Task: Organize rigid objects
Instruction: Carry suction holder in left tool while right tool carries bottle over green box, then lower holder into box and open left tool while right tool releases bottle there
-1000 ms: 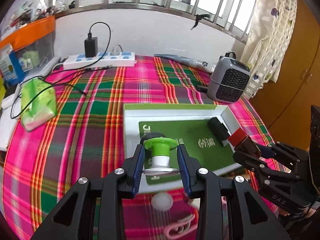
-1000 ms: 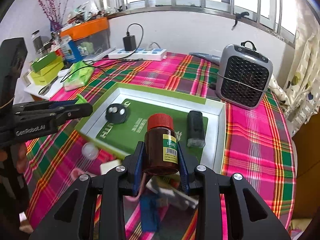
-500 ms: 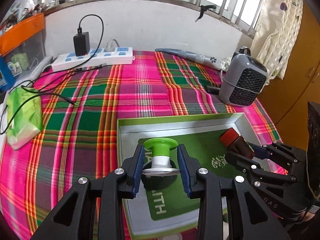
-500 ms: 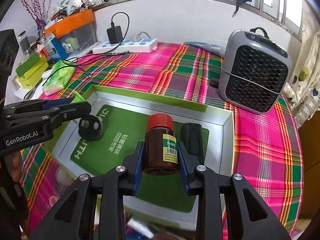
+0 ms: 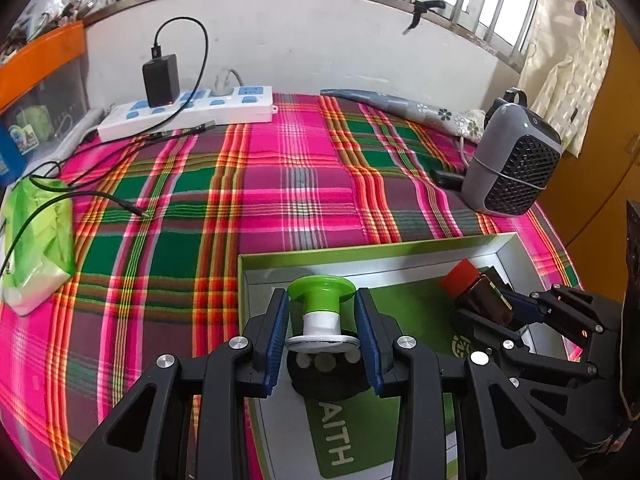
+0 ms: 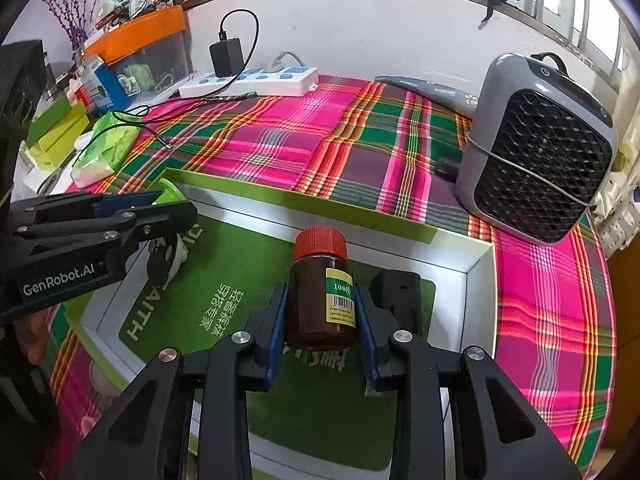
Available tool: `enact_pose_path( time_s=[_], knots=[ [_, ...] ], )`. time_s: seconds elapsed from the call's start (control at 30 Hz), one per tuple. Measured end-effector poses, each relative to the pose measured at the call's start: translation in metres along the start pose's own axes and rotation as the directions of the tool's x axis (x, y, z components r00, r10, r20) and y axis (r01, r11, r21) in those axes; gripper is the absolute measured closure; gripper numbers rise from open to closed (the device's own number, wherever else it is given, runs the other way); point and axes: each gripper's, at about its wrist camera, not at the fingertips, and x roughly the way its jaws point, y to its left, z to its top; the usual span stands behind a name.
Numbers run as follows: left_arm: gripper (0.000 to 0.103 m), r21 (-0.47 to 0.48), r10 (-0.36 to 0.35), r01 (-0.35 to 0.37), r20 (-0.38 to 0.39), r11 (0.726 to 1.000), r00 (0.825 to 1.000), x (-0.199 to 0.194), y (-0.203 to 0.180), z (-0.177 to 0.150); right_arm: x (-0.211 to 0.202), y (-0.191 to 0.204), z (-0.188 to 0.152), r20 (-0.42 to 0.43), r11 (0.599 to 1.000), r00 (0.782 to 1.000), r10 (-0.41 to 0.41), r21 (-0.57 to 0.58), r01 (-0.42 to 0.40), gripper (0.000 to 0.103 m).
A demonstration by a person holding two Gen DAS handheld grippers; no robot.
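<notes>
My left gripper (image 5: pixel 322 320) is shut on a green-and-white spool (image 5: pixel 321 312) and holds it over the left part of the green box tray (image 5: pixel 360 250), just above a black round object (image 5: pixel 324 380). My right gripper (image 6: pixel 322 316) is shut on a brown pill bottle (image 6: pixel 322 292) with a red cap and holds it over the tray's (image 6: pixel 312 208) middle. A black rectangular block (image 6: pixel 396 300) lies in the tray right of the bottle. The right gripper with the bottle (image 5: pixel 476 296) also shows in the left wrist view; the left gripper (image 6: pixel 168 208) shows in the right wrist view.
A grey fan heater (image 6: pixel 536 160) stands right of the tray on the plaid cloth. A white power strip (image 5: pixel 188 110) with a charger and cables lies at the back. A green tissue pack (image 5: pixel 38 236) lies at the left. Boxes (image 6: pixel 60 132) are stacked far left.
Both grippers have moved forward over the tray with their objects. The spool is now above the black round object; the bottle is now over the tray's middle, beside the black block.
</notes>
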Motion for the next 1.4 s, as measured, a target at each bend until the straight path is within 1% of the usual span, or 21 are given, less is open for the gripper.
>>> enact_pose_path(
  time_s=[0.2, 0.53, 1.0, 1.4],
  knots=[
    [0.07, -0.011, -0.002, 0.001, -0.001, 1.0, 1.0, 0.003, 0.004, 0.002, 0.006, 0.002, 0.001, -0.004, 1.0, 1.0, -0.008, -0.008, 0.008, 0.07],
    [0.07, -0.039, -0.026, 0.025, -0.009, 0.999, 1.0, 0.007, 0.008, 0.004, 0.012, 0.004, 0.002, -0.007, 1.0, 1.0, -0.012, -0.015, 0.012, 0.07],
    [0.07, -0.026, -0.011, 0.011, -0.018, 1.0, 1.0, 0.01, 0.007, 0.004, 0.014, 0.005, 0.004, 0.004, 1.0, 1.0, -0.003, -0.016, 0.003, 0.07],
    [0.068, -0.027, -0.018, 0.017, -0.015, 0.999, 1.0, 0.01, 0.006, 0.004, 0.014, 0.004, 0.004, 0.006, 1.0, 1.0, 0.006, 0.004, -0.006, 0.07]
  ],
)
